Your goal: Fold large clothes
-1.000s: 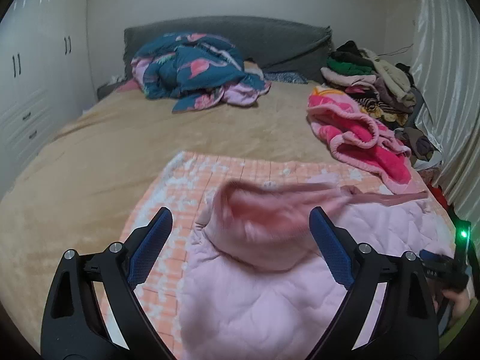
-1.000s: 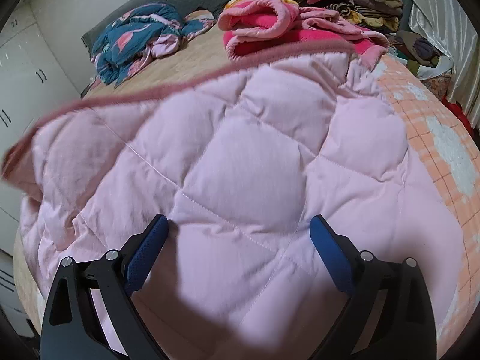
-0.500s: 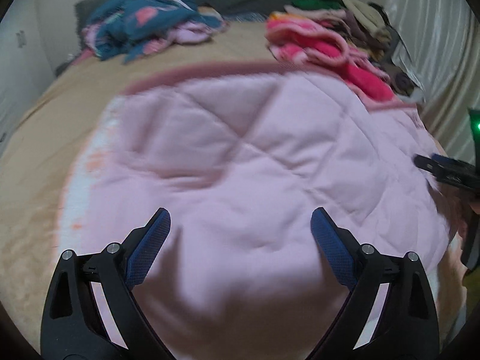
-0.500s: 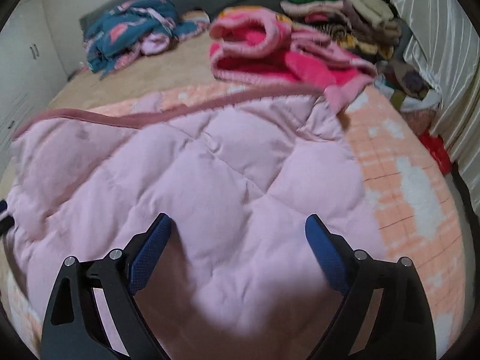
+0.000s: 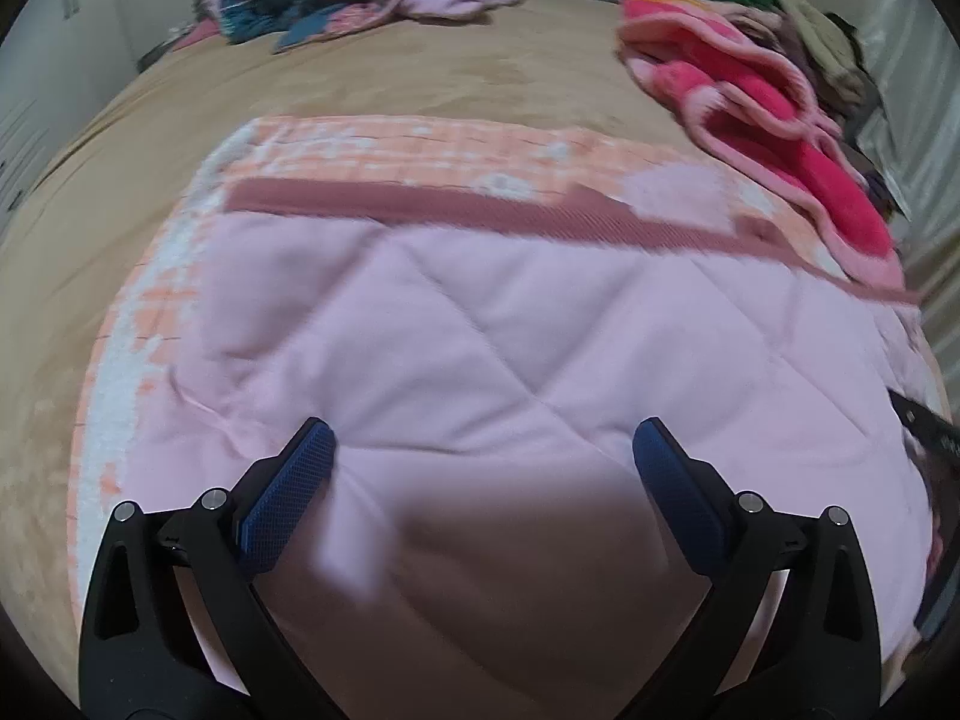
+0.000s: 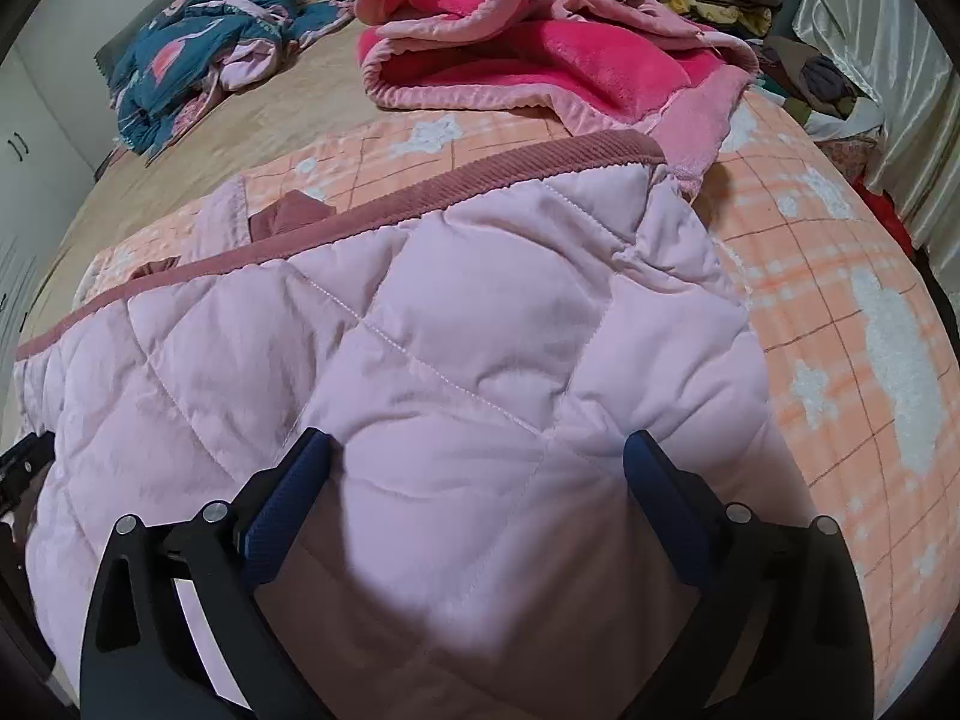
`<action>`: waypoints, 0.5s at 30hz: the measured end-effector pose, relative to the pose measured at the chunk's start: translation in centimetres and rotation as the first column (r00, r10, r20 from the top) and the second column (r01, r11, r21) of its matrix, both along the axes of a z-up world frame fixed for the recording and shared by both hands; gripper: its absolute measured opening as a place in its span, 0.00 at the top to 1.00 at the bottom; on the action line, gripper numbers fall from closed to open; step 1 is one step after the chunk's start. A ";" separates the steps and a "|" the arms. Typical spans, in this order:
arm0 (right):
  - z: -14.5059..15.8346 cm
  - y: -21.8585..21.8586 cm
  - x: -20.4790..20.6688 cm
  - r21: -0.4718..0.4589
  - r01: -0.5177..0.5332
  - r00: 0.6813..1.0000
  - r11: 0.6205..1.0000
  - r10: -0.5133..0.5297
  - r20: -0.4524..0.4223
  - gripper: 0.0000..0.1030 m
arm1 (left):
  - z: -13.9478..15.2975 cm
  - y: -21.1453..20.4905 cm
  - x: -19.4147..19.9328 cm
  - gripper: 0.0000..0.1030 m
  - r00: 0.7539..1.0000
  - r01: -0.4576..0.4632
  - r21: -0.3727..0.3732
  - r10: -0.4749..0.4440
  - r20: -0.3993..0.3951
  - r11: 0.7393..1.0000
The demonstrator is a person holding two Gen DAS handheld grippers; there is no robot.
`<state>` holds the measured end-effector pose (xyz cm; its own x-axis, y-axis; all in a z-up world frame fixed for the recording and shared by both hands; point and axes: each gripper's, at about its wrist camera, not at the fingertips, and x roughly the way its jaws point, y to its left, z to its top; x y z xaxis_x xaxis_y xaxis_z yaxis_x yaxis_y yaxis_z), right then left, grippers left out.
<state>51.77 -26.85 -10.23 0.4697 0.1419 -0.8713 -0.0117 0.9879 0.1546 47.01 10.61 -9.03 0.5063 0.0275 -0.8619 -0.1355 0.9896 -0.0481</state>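
The left gripper (image 5: 483, 456) is opening wide over the pink quilted coat (image 5: 510, 348), holding nothing. The coat lies flat on an orange checked blanket (image 6: 840, 312) on the bed (image 5: 150, 150). The right gripper (image 6: 477, 462) is opening wide too, empty.

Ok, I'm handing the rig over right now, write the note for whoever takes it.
Left gripper: jaws opening, nothing pinched, above the pink quilted jacket.
Right gripper: jaws opening, also empty, over the jacket's other side.
Jacket lies spread on the peach checked blanket, its dusty-rose ribbed band at the far edge.
Done: jacket laid out. Left: side folds and the final fold.
The hot-pink fleece garment overlaps the jacket's far right corner.
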 end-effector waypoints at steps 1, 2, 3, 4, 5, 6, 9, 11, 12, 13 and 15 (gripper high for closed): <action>-0.1 -0.1 0.0 0.008 0.003 1.000 1.000 -0.003 0.001 0.05 | -0.1 0.6 0.0 0.08 1.000 -0.016 -0.014 0.016 -0.003 1.000; -0.1 -0.2 -0.2 0.010 0.003 1.000 1.000 -0.003 0.003 0.05 | -0.1 0.9 -0.1 0.08 1.000 -0.021 -0.030 0.021 -0.004 0.999; 0.0 -0.1 -0.3 0.008 0.003 1.000 1.000 -0.003 0.006 0.05 | 0.0 1.0 -0.3 0.08 1.000 -0.019 -0.030 0.019 -0.001 0.999; 0.1 -0.1 -0.4 0.001 0.002 1.000 1.000 -0.002 0.013 0.05 | 0.2 0.9 -0.7 0.08 1.000 -0.020 -0.020 0.020 0.006 1.000; 0.3 -0.1 -0.6 -0.001 0.002 1.000 1.000 -0.002 0.020 0.05 | 0.5 0.9 -1.3 0.08 1.000 -0.016 -0.014 0.016 0.021 1.000; 0.6 -0.3 -1.0 0.004 0.006 1.000 1.000 -0.006 0.025 0.05 | 0.9 0.9 -1.9 0.08 0.999 -0.011 -0.014 0.012 0.033 1.000; 2.2 -0.8 -2.6 0.066 0.012 0.998 0.998 -0.017 0.068 0.06 | 2.2 1.5 -4.0 0.08 0.997 -0.009 -0.004 0.009 0.083 1.000; 3.7 -1.2 -4.4 0.110 0.005 0.993 0.994 -0.018 0.117 0.07 | 3.0 2.0 -5.3 0.08 0.993 -0.022 0.007 0.021 0.112 1.000; 4.3 -1.3 -5.0 0.112 0.002 0.990 0.994 -0.017 0.137 0.07 | 3.5 2.4 -6.0 0.08 0.992 -0.025 0.000 0.025 0.125 1.000; 5.2 -1.3 -6.1 0.103 -0.008 0.985 0.995 -0.010 0.172 0.06 | 4.0 2.7 -6.8 0.08 0.990 -0.031 -0.003 0.031 0.135 1.000; 6.7 -1.5 -7.8 0.071 -0.021 0.975 0.997 0.005 0.223 0.06 | 5.0 3.3 -8.3 0.08 0.986 -0.049 -0.003 0.049 0.157 0.999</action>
